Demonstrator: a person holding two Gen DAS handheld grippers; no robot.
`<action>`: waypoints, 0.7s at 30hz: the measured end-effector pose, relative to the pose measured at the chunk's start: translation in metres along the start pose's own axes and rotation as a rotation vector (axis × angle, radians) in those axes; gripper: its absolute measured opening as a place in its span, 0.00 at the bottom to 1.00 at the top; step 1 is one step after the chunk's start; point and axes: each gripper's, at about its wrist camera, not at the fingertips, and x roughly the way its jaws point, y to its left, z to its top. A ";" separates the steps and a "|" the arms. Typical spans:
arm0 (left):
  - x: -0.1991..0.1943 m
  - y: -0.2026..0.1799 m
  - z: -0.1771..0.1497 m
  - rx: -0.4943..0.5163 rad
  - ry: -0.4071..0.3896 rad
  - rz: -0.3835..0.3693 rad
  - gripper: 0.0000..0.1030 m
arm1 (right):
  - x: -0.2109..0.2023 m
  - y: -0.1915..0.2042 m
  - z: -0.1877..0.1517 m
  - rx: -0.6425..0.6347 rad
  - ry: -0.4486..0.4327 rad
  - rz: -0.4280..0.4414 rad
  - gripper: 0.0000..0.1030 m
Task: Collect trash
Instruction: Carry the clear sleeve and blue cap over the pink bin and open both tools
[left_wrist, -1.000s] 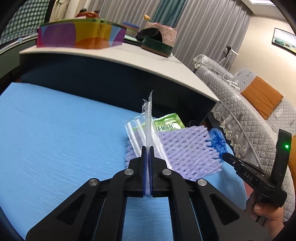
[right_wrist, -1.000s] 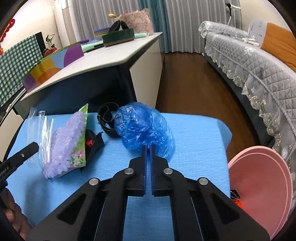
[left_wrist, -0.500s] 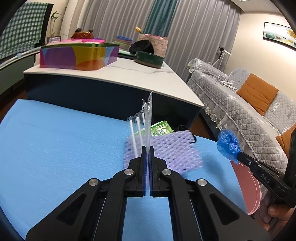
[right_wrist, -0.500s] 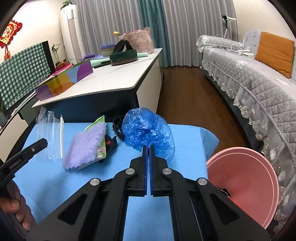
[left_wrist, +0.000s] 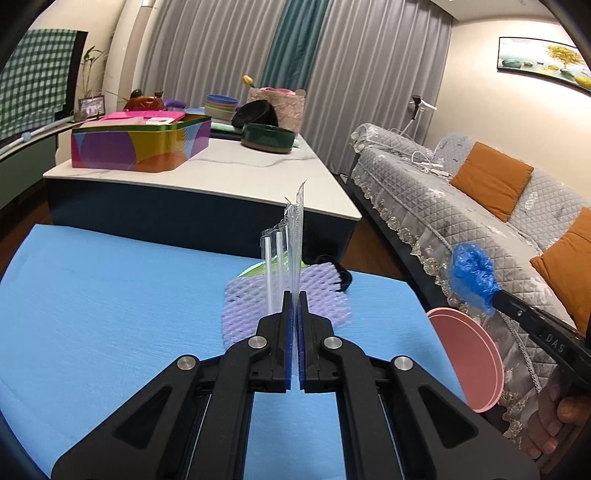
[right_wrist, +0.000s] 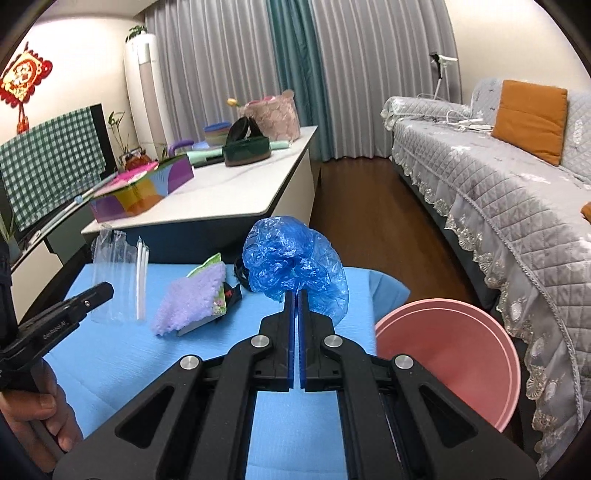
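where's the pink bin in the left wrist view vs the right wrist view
Left wrist: pink bin at lower right, past the blue table's edge, seen edge-on.
Right wrist: pink bin at lower right, open mouth showing.
Shared landmark: purple foam net on the table.

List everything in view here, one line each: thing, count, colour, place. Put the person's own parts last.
Crumpled plastic cover: 1, blue, held in right gripper.
Clear plastic bag with straws: 1, transparent, held in left gripper.
Foam fruit net: 1, lilac, on blue table.
Printed wrapper: 1, green, under the net.
Round bin: 1, pink, right of the table.
Blue table: 1, foreground.
Gift tin: 1, multicoloured, white counter.
Quilted sofa: 1, grey, right.
Cushions: 2 in the left wrist view, orange, sofa.
Left gripper: 1, black, shut.
Right gripper: 1, black, shut.
Hands: 2, on the gripper handles.
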 end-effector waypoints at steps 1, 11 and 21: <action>-0.002 -0.001 0.000 0.001 -0.002 -0.003 0.02 | -0.006 -0.002 -0.001 0.005 -0.007 -0.003 0.02; -0.008 -0.024 -0.003 0.031 -0.004 -0.048 0.02 | -0.045 -0.018 -0.006 0.029 -0.053 -0.033 0.02; -0.003 -0.048 -0.007 0.061 0.004 -0.086 0.02 | -0.058 -0.046 -0.010 0.068 -0.062 -0.085 0.02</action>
